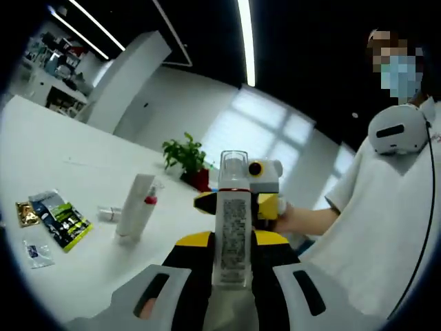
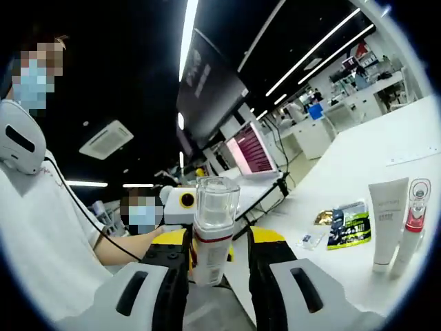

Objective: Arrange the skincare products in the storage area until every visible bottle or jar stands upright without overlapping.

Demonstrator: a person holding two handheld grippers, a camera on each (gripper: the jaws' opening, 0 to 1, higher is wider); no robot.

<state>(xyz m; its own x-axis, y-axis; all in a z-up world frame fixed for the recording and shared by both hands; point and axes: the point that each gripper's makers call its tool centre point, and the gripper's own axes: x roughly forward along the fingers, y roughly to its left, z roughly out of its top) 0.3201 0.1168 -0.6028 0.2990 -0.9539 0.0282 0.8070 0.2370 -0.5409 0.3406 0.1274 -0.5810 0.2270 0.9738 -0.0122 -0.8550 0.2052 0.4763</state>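
Both the left gripper point(image 1: 233, 286) and the right gripper point(image 2: 219, 279) clamped their jaws narrowly on one clear-capped bottle point(image 1: 233, 227), held above the white tabletop point(image 1: 62, 158).

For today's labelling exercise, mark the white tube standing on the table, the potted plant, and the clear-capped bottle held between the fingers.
white tube point(image 1: 135, 207), left gripper view, middle of its body.
potted plant point(image 1: 185, 153), left gripper view, on the leaves.
clear-capped bottle point(image 1: 233, 231), left gripper view, on the printed label.

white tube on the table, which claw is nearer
Right, probably: the white tube looms large just right of the right claw, but stands smaller, off left of the left claw. Both hold the bottle.
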